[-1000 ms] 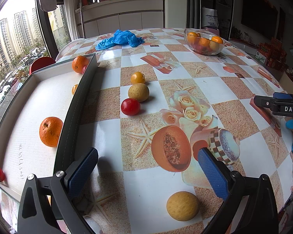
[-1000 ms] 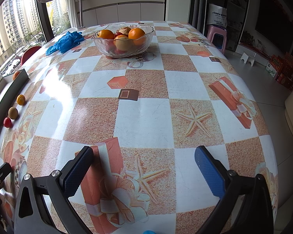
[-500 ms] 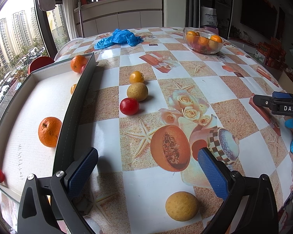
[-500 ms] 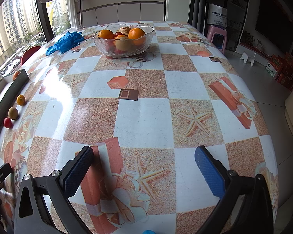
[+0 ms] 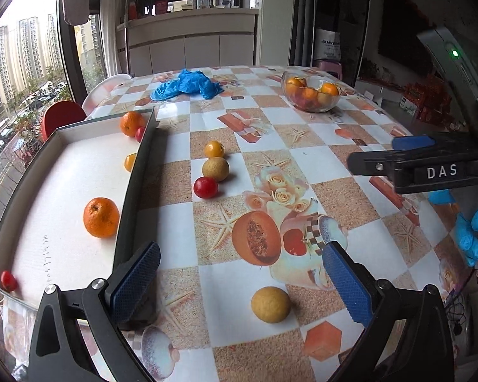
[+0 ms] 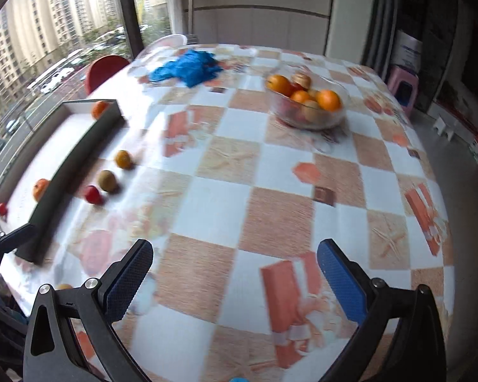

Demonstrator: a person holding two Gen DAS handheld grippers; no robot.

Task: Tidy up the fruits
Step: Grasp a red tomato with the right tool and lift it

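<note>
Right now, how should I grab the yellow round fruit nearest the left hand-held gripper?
Grip the yellow round fruit across its widest middle, coming from above. It sits alone on the tablecloth, clear all round, just ahead of the open left hand-held gripper.

- We note the left gripper (image 5: 240,275): black frame, blue cross-hatched pads (image 5: 136,281), silver screws.
- Right gripper (image 6: 235,278): same build; white "DAS" lettering on its side.
- We see a blue glove (image 5: 468,227) on the hand.
</note>
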